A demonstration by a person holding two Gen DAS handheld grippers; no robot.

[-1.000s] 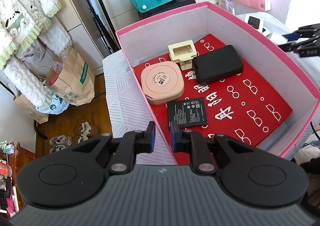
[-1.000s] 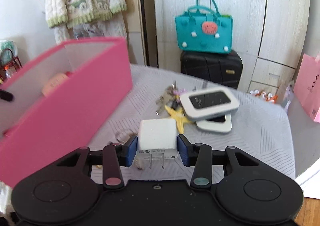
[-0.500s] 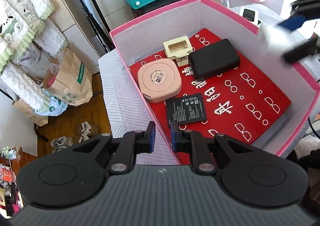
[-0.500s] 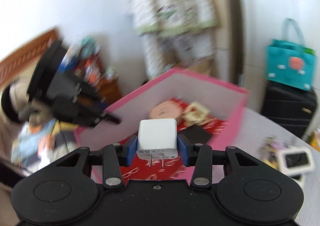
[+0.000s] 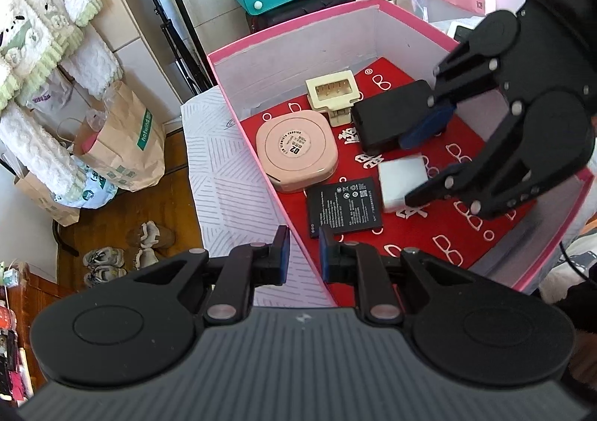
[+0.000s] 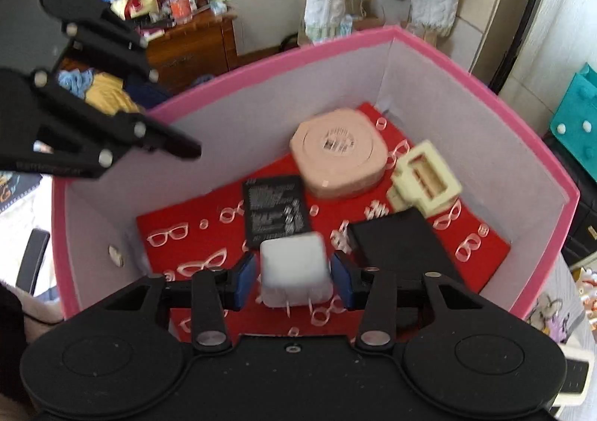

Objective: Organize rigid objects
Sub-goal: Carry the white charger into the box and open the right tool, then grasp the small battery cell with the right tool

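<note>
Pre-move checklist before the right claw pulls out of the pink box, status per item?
1. Right claw released: ok. Its jaws have just been opening, with gaps visible on both sides of the white charger.
2. Charger inside the pink box: ok, over the red liner.
3. Charger settled flat: cannot tell, it is blurred.
4. Charger clear of the flat battery and black block: ok in the left wrist view.
5. Left claw out of the way: ok, shut and empty at the near box wall.
6. Box rim clear for withdrawal: ok.
</note>
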